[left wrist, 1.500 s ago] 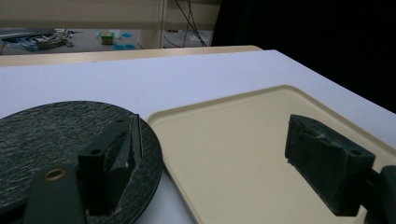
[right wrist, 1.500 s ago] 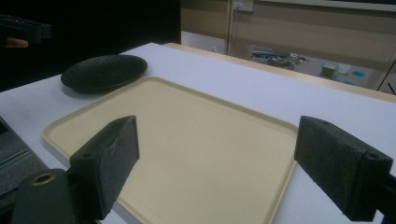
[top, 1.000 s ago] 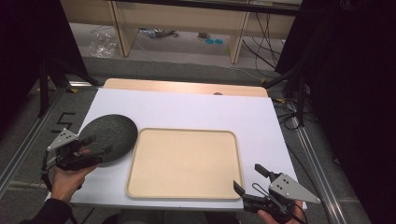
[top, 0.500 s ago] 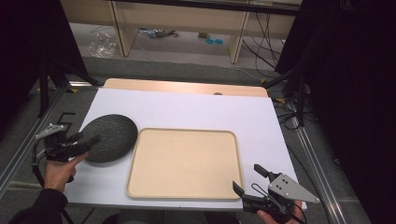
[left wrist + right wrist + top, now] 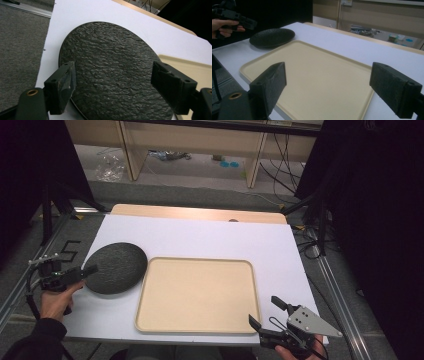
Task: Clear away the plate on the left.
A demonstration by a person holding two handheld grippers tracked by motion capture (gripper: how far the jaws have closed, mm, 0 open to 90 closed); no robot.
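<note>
A dark round plate (image 5: pixel 116 268) lies on the white table (image 5: pixel 210 237), touching the left edge of a beige tray (image 5: pixel 197 295); being round, it has no long axis. The left gripper (image 5: pixel 86 271) hovers at the plate's outer rim, jaws spread wide and holding nothing, much the nearer hand. The right gripper (image 5: pixel 272 313), also open and empty, waits off the tray's near right corner. Count: one plate, one tray, two grippers

The high view looks forward and down over the white table (image 5: pixel 210 237). The left gripper view sits close above the black textured plate (image 5: pixel 110 72). The right gripper view looks low across the beige tray (image 5: pixel 312 80), plate at upper left.
</note>
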